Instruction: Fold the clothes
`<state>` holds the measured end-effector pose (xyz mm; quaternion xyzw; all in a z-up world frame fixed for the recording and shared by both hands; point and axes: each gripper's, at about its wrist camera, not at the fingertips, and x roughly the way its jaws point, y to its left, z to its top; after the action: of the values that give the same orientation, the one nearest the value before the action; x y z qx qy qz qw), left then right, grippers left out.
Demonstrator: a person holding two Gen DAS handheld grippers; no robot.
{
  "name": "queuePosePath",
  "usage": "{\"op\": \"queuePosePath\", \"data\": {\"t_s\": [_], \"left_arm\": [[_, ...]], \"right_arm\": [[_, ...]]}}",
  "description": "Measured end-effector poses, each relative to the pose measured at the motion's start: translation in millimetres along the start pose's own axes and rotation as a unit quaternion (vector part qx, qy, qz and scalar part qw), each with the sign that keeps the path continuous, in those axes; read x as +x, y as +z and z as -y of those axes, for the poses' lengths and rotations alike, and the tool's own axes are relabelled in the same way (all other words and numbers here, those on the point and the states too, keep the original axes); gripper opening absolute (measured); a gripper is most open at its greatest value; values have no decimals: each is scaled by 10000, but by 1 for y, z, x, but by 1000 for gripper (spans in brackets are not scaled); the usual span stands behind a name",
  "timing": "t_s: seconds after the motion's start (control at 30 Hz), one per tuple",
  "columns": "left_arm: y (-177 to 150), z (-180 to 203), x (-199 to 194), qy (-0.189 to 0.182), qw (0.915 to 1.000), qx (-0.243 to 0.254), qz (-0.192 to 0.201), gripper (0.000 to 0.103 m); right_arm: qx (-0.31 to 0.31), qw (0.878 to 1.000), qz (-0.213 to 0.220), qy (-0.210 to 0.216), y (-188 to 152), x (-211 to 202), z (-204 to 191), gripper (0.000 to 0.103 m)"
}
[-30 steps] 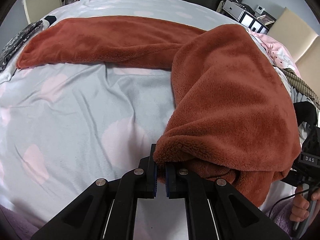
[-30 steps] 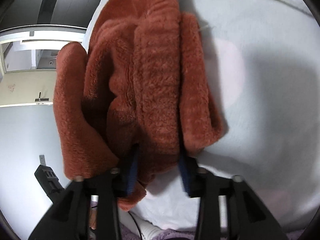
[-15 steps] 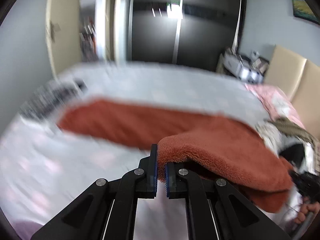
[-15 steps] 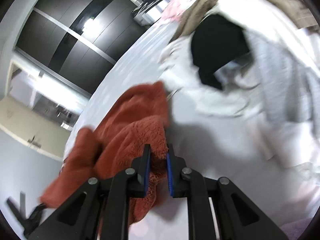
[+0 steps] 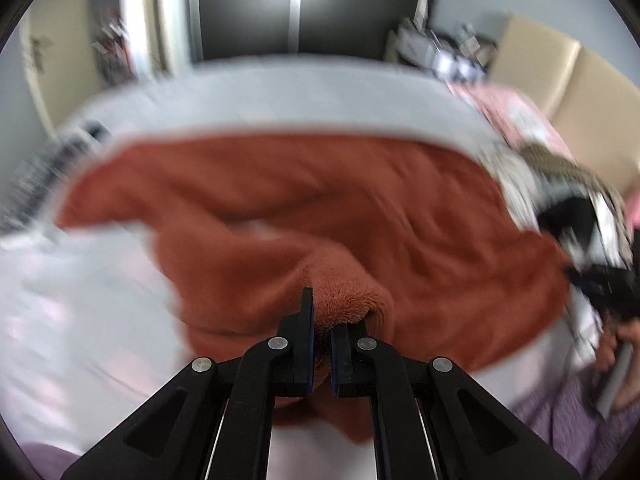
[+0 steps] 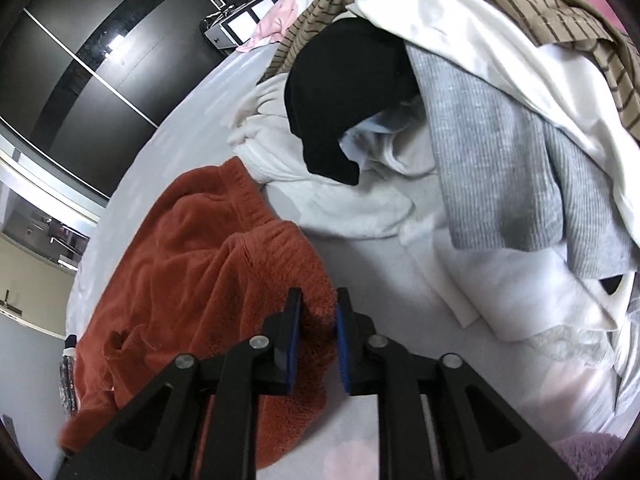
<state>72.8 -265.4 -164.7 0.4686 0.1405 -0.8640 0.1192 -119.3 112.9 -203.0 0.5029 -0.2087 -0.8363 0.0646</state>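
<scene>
A rust-orange fleece garment lies spread across the pale bed sheet. My left gripper is shut on a thick fold of its near edge and holds it slightly raised. In the right wrist view my right gripper is shut on another corner of the same fleece, near its ribbed band. The left view is motion-blurred.
A pile of unfolded clothes sits to the right: a black piece, a grey ribbed top, white garments and a brown striped one. A dark wardrobe stands beyond the bed. The beige headboard is at right.
Both grippers have pulled the fleece flatter and wider over the bed. The right gripper swung from looking along the garment toward the clothes pile and closed tighter on the fleece.
</scene>
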Motion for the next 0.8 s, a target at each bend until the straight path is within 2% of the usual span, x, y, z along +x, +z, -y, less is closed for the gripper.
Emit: {"op": "queuePosePath", "data": {"t_s": [0.17,0.2,0.27,0.3,0.33,0.47,0.57,0.63,0.73,0.8], "left_arm": [[-20,25,41,-119,9963,366,-774,8],[-20,25,37,-158,9963,351,-767,9],[-18,25,28,-276,9964,300,-749,22],[-16,24,21,-393,9962,243,-733,36],[-15,22,13,-522,9960,187,-706,44],[-8,5,-25,-803,9955,100,-491,46],[0,-24,-48,-717,9969,-230,-211,46],[6,-50,-49,-436,9967,-654,-192,46],[10,-94,-32,242,9878,-1446,-518,46],[6,-111,-15,346,9814,-1749,-705,46]], "right_arm": [[-303,9984,411,-255,-6,-20,-10,23],[-346,9976,530,-263,-6,-26,-12,25],[-380,9964,746,-116,-8,-37,-14,26],[-390,9958,826,-28,-9,-41,-14,27],[-402,9951,898,56,-10,-45,-15,28],[-463,9952,839,194,-12,-44,-20,29],[-524,9958,703,272,-14,-39,-26,29],[-637,9953,662,306,-17,-37,-31,29],[-884,9938,532,424,-22,-30,-43,29],[-1116,9918,303,543,-28,-23,-53,29]]}}
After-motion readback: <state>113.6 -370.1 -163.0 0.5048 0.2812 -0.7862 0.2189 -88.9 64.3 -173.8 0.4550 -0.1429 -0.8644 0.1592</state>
